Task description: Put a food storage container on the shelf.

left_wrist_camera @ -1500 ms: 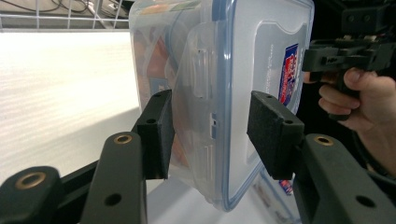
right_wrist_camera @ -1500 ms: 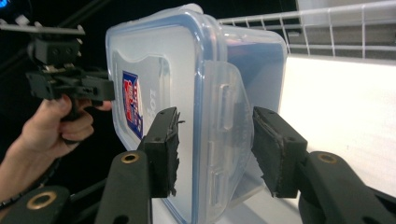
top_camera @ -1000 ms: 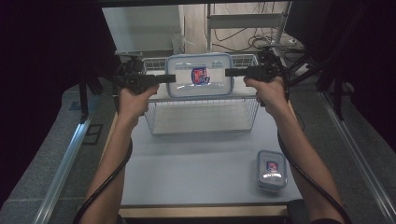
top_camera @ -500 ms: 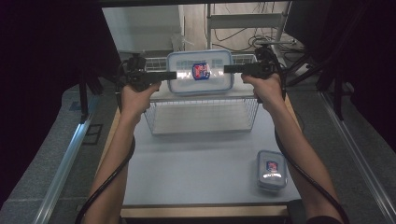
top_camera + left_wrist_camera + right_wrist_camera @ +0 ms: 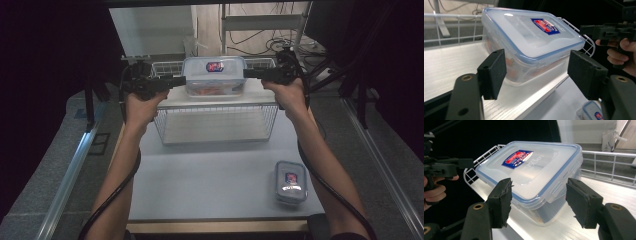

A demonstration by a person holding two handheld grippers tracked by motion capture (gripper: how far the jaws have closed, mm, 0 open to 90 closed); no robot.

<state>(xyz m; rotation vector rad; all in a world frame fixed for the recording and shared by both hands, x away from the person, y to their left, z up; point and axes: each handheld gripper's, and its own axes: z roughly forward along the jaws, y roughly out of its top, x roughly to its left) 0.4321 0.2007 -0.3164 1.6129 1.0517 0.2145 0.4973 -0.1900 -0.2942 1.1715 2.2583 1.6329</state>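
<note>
While a small lidded container [image 5: 291, 182] is lying near the front right corner of the table [image 5: 210, 175], both of the person's forearms are reaching past it toward the far edge, where a wire basket rack [image 5: 216, 122] is standing with a white shelf board [image 5: 220, 98] on top. On that shelf, close to its front edge and about midway along it, the large container [image 5: 214, 75] is sitting flat, with the left gripper [image 5: 176, 80] at its left end and the right gripper [image 5: 250, 73] at its right end. Judging by this, the two are placed at opposite ends so that the wide box can be carried level, something one gripper alone could hardly manage. In the left gripper view the black pads [image 5: 492, 72] are standing wide apart, gripping nothing, with the box end lying between and beyond them; the right gripper view is showing the same, with its pads [image 5: 500, 202] spread wide and clear of the box. The large container is looking translucent and rectangular with rounded corners, closed by a clear lid with a blue seal rim, side clips and a red-and-blue label; something reddish-orange is showing dimly through its wall.
</note>
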